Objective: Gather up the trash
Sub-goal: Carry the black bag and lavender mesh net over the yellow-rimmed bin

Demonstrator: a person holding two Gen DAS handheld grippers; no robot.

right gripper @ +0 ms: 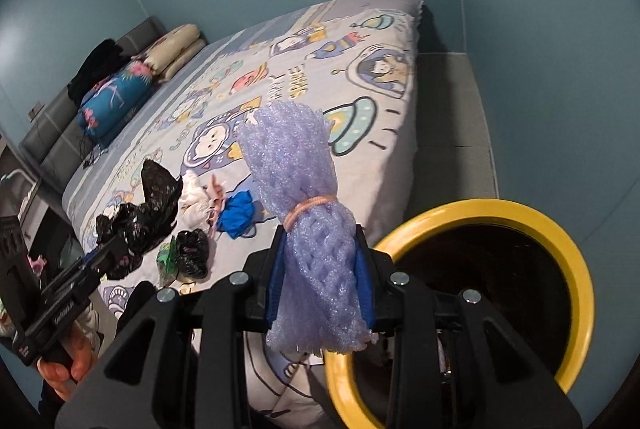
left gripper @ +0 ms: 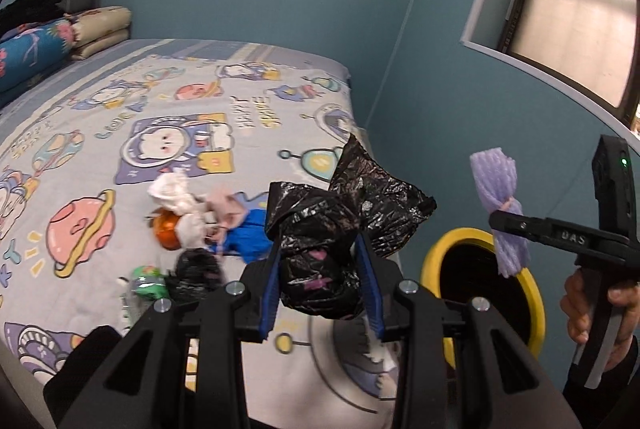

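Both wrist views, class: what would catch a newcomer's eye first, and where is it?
The purple foam net, pinched in the right gripper beside the yellow-rimmed bin. Next, the crumpled black plastic bag clamped in the left gripper above the cartoon bedspread, where a small litter pile lies.

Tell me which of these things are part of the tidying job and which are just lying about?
Part of the job:
- black plastic bag, held in the left gripper
- purple foam net, held in the right gripper
- yellow-rimmed bin
- litter pile on the bed

Just lying about:
- folded quilts
- black clothes
- window
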